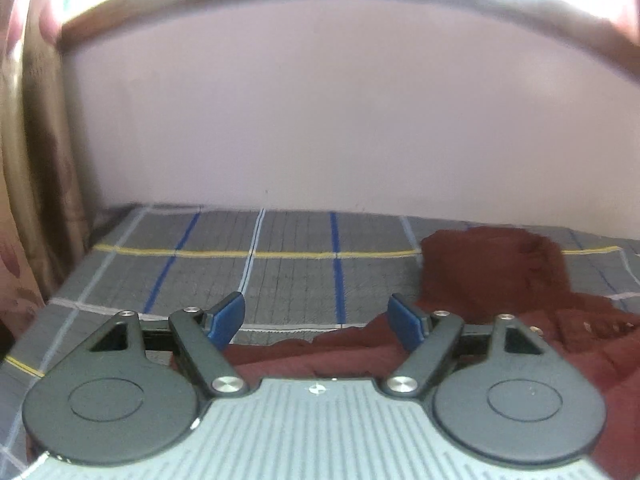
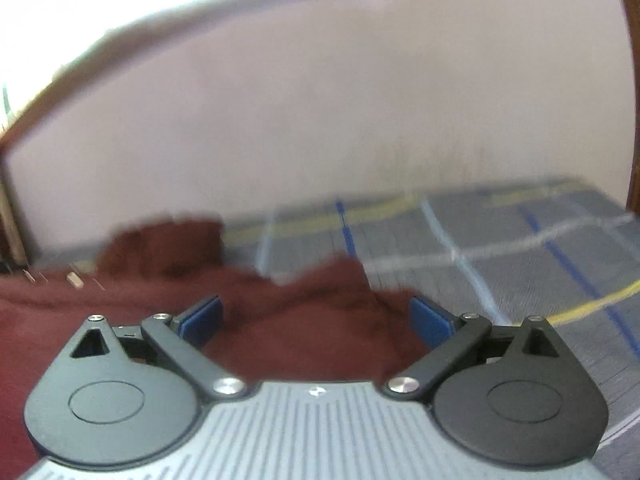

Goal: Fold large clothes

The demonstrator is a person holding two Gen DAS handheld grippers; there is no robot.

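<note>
Both grippers are wide and empty as we look on: our left gripper point(image 1: 316, 320) has nothing between its blue pads, and our right gripper point(image 2: 316, 318) gapes just as wide above the cloth, gripping none of it. Under them the maroon garment point(image 1: 496, 280) sprawls rumpled across the checked bedsheet point(image 1: 280, 272), bunched toward the far wall point(image 1: 320, 120), curtain point(image 1: 28, 200) off to the left. We judge we're between folds, hands free. Next we need to find an edge or corner each and pinch it cleanly. No containers anywhere in sight.
</note>
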